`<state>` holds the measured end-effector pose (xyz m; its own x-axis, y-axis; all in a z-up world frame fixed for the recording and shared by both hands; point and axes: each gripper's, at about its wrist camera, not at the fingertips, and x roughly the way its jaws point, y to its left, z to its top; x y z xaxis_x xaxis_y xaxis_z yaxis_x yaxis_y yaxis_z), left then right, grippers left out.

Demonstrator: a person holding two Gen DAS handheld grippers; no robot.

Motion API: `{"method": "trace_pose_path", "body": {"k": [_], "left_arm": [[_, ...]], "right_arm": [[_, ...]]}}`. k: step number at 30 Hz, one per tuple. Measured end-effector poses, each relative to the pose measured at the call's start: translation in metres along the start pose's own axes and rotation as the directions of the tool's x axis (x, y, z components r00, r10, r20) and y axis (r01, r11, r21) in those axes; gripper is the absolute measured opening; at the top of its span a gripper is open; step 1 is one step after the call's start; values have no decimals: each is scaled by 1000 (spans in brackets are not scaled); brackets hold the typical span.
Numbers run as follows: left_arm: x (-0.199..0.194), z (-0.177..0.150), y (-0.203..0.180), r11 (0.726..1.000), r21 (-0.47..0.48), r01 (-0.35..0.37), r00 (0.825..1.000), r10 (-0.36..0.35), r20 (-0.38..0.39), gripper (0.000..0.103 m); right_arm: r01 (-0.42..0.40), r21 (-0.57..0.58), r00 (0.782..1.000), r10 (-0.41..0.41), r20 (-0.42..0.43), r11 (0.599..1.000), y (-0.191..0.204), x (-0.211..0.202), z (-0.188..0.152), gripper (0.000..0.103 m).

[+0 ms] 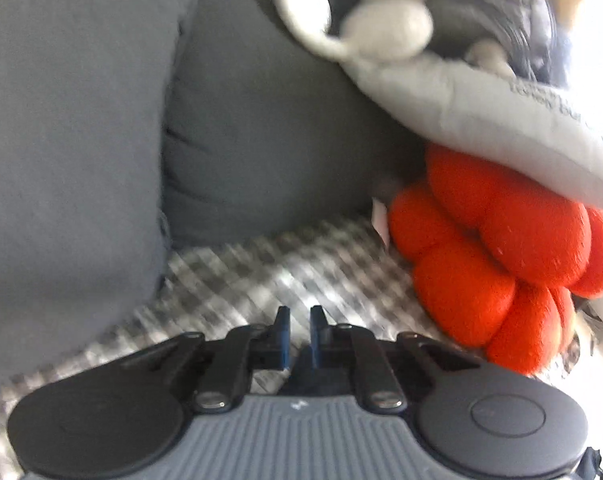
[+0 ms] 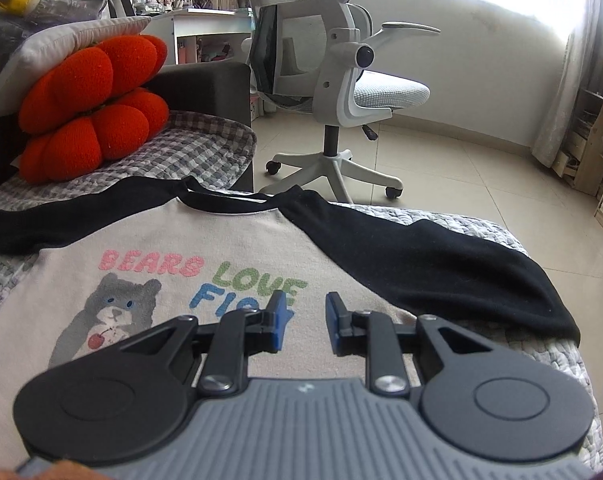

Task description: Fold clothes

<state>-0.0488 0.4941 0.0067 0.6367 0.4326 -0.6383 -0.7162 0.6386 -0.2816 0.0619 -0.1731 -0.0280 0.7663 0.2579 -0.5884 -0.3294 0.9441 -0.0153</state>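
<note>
A beige shirt (image 2: 257, 236) with black sleeves and a bear print lies flat, front up, on the checked cover (image 2: 205, 152) in the right wrist view. One black sleeve (image 2: 441, 268) stretches to the right and the other (image 2: 21, 228) to the left. My right gripper (image 2: 306, 300) hovers over the lower part of the print, open with a modest gap and nothing between its fingers. The left wrist view is blurred. There my left gripper (image 1: 300, 314) hangs above the checked cover (image 1: 241, 272) with only a narrow slit between its jaws and nothing in it. No shirt shows in that view.
An orange pumpkin cushion (image 2: 93, 108) (image 1: 501, 248) sits under a grey pillow (image 1: 501, 120) at the sofa's back. Dark grey back cushions (image 1: 261, 128) rise behind the cover. A white office chair (image 2: 341, 80) stands on the tiled floor beyond the seat edge, with wooden shelves (image 2: 597, 140) at the right.
</note>
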Motion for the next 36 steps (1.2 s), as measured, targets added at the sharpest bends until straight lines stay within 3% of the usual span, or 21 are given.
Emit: {"method": "trace_pose_path", "body": {"k": [2, 3, 4, 6, 8, 12, 19, 22, 27, 33, 35, 36], "left_arm": [[3, -1, 3, 1000, 18, -18, 999, 18, -33, 12], [2, -5, 6, 1000, 18, -10, 999, 10, -43, 21], [1, -10, 9, 1000, 16, 1, 999, -1, -52, 40], [-3, -22, 13, 999, 15, 28, 998, -27, -54, 61], [-8, -36, 17, 998, 20, 60, 996, -59, -64, 65], [-13, -54, 19, 997, 32, 77, 993, -74, -90, 69], [-16, -87, 21, 993, 67, 93, 988, -84, -131, 70], [-11, -92, 32, 992, 12, 127, 981, -124, -146, 70], [1, -95, 33, 988, -8, 156, 977, -156, -142, 70], [31, -79, 23, 982, -65, 175, 980, -180, -86, 69], [38, -76, 8, 987, -8, 162, 983, -162, -84, 52], [41, -75, -1, 988, 22, 156, 984, -153, -90, 25]], "right_arm": [[-2, -13, 1000, 2, -3, 1000, 3, 1, 0, 26], [-2, -21, 1000, 2, -2, 1000, 5, 1, -1, 26], [-1, -30, 1000, 1, 0, 1000, 7, 1, -1, 26], [-2, -44, 1000, 2, 2, 999, 9, 1, -2, 32], [-1, -58, 1000, 1, 5, 998, 11, 1, -3, 45], [-9, -72, 1000, 9, -6, 997, 15, 4, -5, 45], [-20, -82, 1000, 20, -10, 996, 17, 5, -6, 45], [-28, -91, 1000, 26, -18, 995, 20, 7, -7, 45], [-31, -112, 999, 28, -31, 993, 24, 9, -10, 45], [-34, -116, 999, 30, -35, 993, 25, 10, -11, 45], [-34, -119, 999, 30, -37, 992, 26, 11, -12, 45], [-35, -120, 999, 31, -37, 992, 26, 11, -12, 45]]}}
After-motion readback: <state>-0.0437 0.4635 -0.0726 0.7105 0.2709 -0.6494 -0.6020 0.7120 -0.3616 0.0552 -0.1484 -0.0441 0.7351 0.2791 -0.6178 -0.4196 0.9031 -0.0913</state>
